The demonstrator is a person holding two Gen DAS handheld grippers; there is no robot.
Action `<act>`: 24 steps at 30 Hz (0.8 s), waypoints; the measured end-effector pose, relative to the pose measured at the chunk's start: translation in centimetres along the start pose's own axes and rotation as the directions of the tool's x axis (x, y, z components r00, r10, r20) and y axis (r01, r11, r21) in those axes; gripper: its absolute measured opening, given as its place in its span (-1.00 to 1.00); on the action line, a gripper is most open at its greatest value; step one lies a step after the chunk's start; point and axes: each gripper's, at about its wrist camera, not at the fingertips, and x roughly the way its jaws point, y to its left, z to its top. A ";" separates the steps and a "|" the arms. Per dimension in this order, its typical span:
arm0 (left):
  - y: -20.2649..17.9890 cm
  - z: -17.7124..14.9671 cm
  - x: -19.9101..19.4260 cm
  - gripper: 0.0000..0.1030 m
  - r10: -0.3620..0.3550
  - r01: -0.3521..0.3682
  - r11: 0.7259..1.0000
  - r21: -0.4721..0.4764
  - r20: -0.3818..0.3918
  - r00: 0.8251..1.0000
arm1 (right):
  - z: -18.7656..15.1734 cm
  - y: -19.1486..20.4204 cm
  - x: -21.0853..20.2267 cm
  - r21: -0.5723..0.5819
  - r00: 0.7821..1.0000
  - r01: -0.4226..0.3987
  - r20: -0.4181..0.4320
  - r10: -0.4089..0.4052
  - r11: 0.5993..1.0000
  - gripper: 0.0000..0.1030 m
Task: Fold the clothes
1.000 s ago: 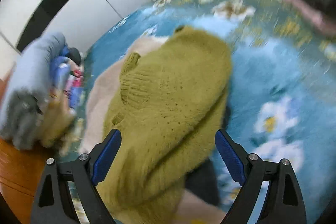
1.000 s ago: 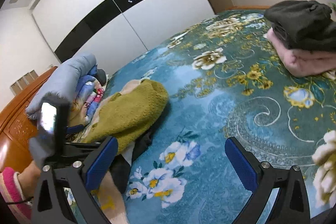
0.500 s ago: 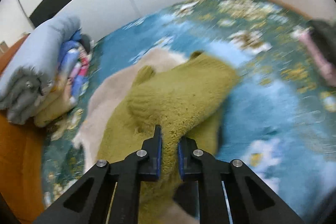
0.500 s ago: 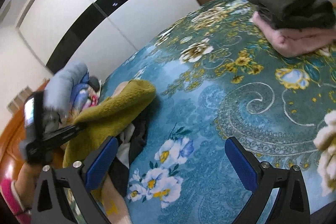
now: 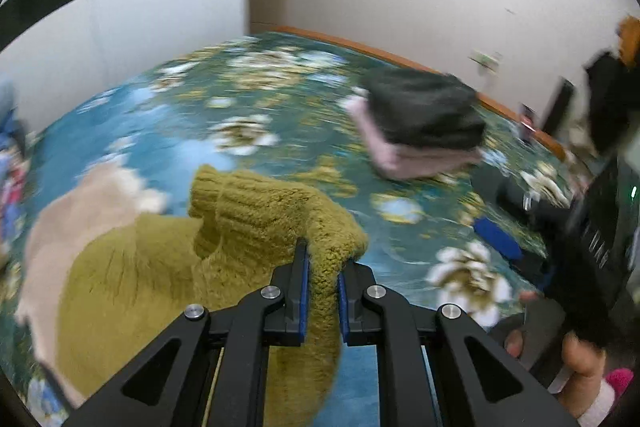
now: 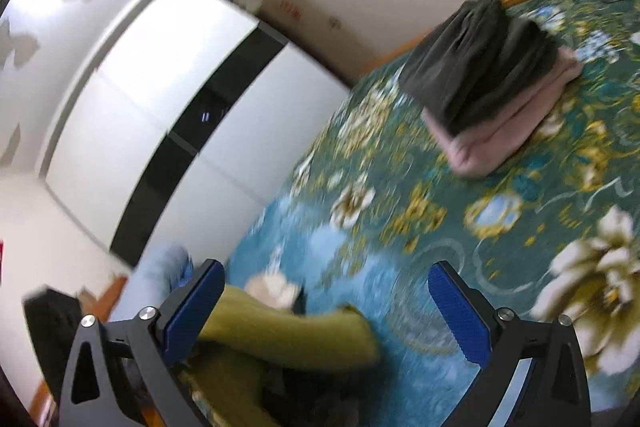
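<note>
**One pile folded, sweater in hand**

Left gripper [image 5: 321, 297] has its jaws clenched on the sweater [image 5: 256, 223], lifted off the bed [image 5: 168, 143]; right gripper [image 6: 326, 311] gapes empty. Beyond, beige clothes [image 5: 80, 203] lie loose; a folded stack [image 5: 420, 123] sits farther

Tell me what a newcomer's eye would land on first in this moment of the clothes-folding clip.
First, the olive-green knit sweater, pinched at an edge by the left gripper and lifted above a beige garment. Next, the teal floral bedspread that fills both views. Then the folded stack at its far side, a dark garment on a pink one, seen beyond the right gripper, whose blue-padded fingers stand wide apart and empty.
</note>
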 end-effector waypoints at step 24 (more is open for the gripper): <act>18.3 -3.4 3.5 0.21 0.169 -0.222 0.940 -0.257 -0.216 0.962 | -2.2 -1.9 8.6 -0.106 0.860 0.188 -0.462 -0.216 0.976 0.98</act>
